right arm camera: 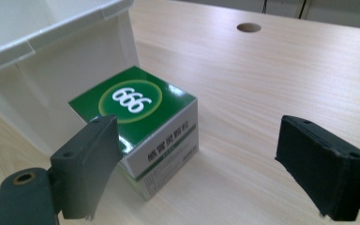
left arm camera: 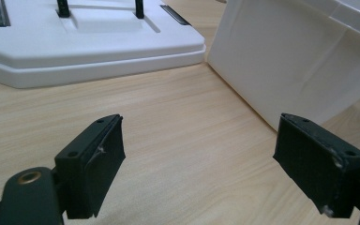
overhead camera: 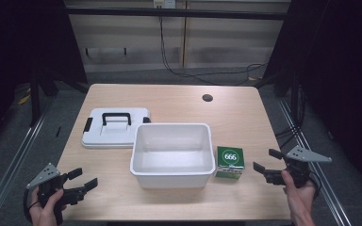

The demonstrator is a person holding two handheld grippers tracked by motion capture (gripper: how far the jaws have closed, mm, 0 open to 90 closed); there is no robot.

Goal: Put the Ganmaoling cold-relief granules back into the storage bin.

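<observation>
Both hands low: left hand-held gripper (overhead camera: 86, 179) and right hand-held gripper (overhead camera: 267, 161) gape

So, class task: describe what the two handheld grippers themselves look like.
Both the left gripper and the right gripper are black, each with two flat, rectangular jaws with scuffed pads. Each carries a grey three-cornered plate on top. A black cable loops from the left one.

An open white bin (overhead camera: 172, 175) sits mid-desk (overhead camera: 235, 113), its lid (overhead camera: 115, 127) far-left, a green box (overhead camera: 230, 162) right.
</observation>
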